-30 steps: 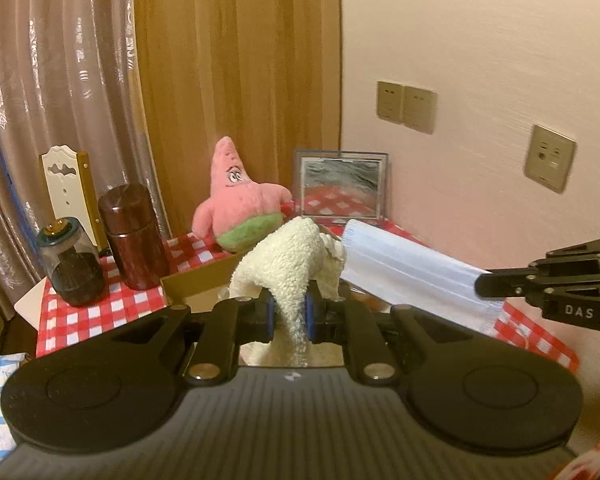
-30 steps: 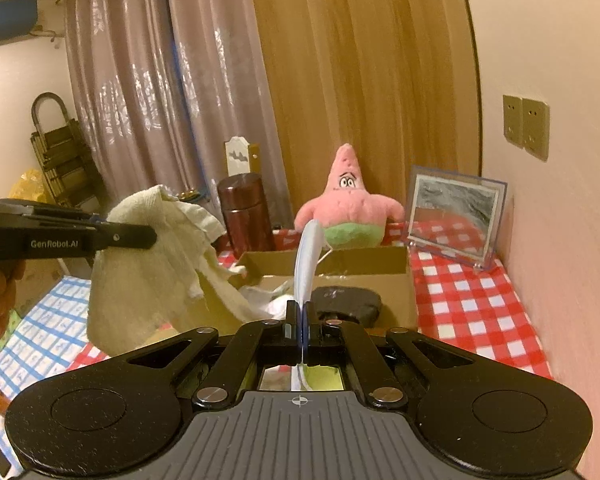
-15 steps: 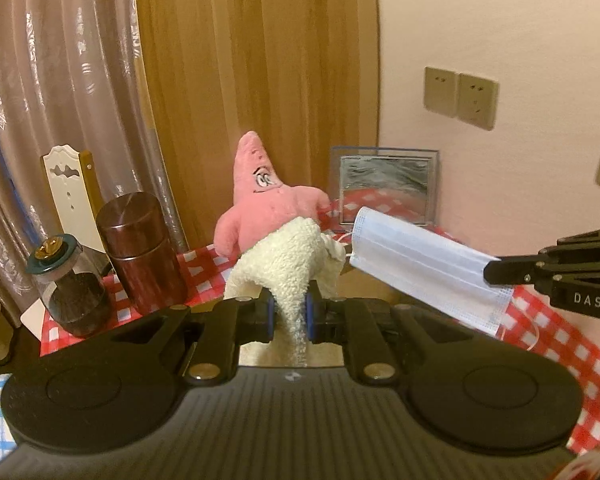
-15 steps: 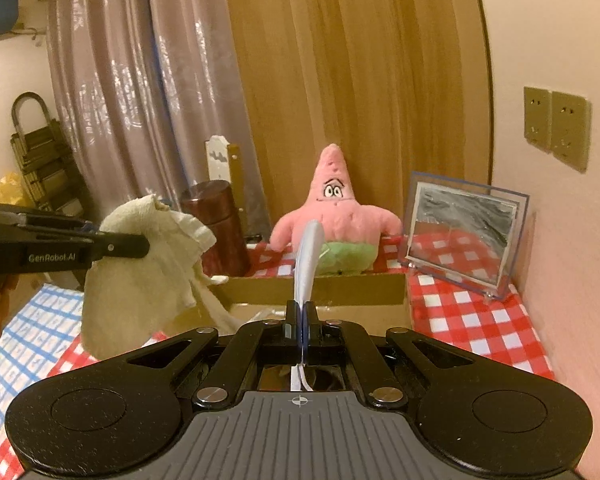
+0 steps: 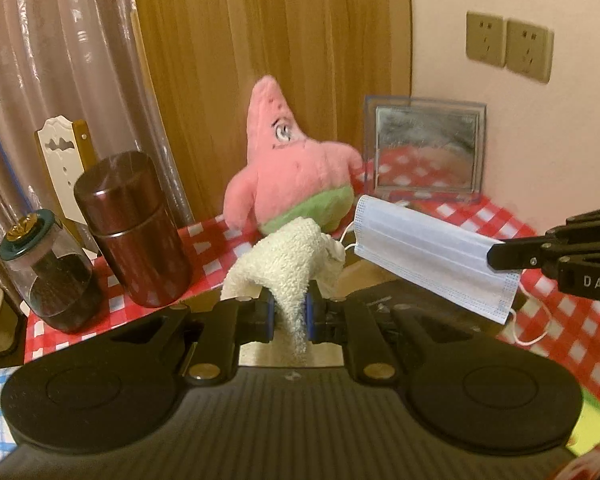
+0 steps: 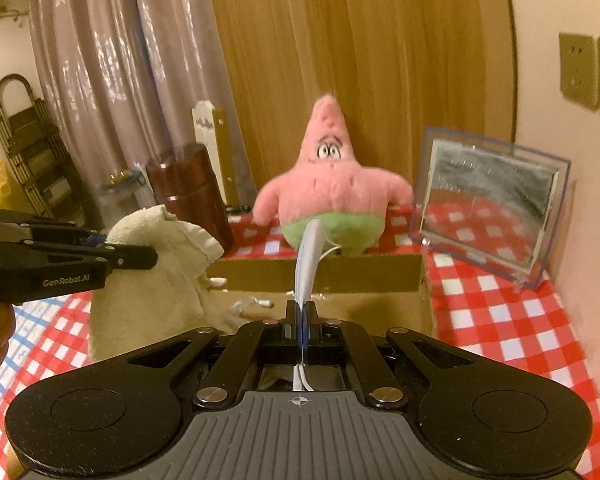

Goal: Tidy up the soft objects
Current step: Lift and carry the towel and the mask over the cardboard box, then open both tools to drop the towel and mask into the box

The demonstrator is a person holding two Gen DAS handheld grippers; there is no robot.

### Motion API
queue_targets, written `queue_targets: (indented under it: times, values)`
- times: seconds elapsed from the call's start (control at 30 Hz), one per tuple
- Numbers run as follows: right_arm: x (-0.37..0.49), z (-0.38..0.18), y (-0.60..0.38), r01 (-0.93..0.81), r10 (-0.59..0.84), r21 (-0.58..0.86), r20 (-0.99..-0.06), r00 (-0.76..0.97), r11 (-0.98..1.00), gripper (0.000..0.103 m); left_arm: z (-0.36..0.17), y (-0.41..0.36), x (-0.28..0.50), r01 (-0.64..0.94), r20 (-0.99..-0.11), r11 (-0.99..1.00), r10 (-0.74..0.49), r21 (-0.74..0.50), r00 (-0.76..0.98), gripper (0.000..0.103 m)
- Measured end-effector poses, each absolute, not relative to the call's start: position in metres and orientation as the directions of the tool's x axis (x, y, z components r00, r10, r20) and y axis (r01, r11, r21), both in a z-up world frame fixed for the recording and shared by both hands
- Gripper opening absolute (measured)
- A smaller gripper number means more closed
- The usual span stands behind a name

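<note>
Behind everything we see a shiny mauve curtain point(image 6: 100, 80) at upper left, a tan wood-grain panel point(image 6: 360, 60) in the middle and a pale wall with beige sockets point(image 5: 508, 46) at upper right. Below them a red-and-white checked cloth covers the desk point(image 6: 500, 320).

At far left of the left wrist view stand a glass jar point(image 5: 50, 272) with a dark green lid and, just beside it, a dark brown canister point(image 5: 134, 228). In the bottom middle the left claw point(image 5: 288, 314) is clamped on a cream towel point(image 5: 288, 264) — its fluffy bulk rises above the blue pads. Behind it, mid-frame, a pink starfish plush point(image 5: 292, 172) sits upright, and to its right a clear-framed picture point(image 5: 426, 154) leans against the wall. At the right edge the right claw point(image 5: 496, 258) pinches the corner of a pale blue face mask point(image 5: 428, 258), which hangs in the air with its ear loop dangling.

In the right wrist view the towel hangs at left from the left claw, over a brown cardboard box point(image 6: 360, 272) whose far wall stands in front of the plush. At centre the right claw is shut tight on the mask — seen edge-on, above the box.
</note>
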State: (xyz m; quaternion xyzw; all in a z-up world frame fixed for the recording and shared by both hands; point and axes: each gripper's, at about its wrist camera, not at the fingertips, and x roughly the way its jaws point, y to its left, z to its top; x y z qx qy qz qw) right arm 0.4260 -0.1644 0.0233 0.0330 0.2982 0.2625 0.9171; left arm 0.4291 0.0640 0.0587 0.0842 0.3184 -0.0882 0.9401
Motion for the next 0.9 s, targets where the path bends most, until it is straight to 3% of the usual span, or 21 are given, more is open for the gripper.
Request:
queue_targets:
  times: [0.4,0.5,0.57,0.8,0.9]
  values:
    - [0.458,-0.013,-0.147,-0.468,0.511,0.248,-0.615,0.601,0.848,0.001,0.016,0.064,0.459,0.233,-0.685,0.967,-0.101,0.102,0.721,0.019]
    - [0.460,-0.018,-0.143,-0.478,0.519,0.252,-0.625,0.583,0.841,0.001,0.009,0.061,0.460,0.246,-0.700,0.963,-0.102,0.108,0.707,0.034]
    - [0.462,-0.020,-0.141,-0.482,0.525,0.259,-0.629,0.573,0.837,0.001,0.009,0.061,0.460,0.245,-0.699,0.963,-0.098,0.114,0.709,0.038]
    - [0.464,-0.018,-0.145,-0.460,0.537,0.300,-0.622,0.570,0.836,0.002,0.019,0.067,0.452,0.238,-0.689,0.966,-0.104,0.102,0.717,0.040]
    - [0.461,-0.014,-0.146,-0.452,0.525,0.291,-0.627,0.576,0.843,0.013,0.023,0.069,0.447,0.235,-0.688,0.967,-0.105,0.099,0.718,0.045]
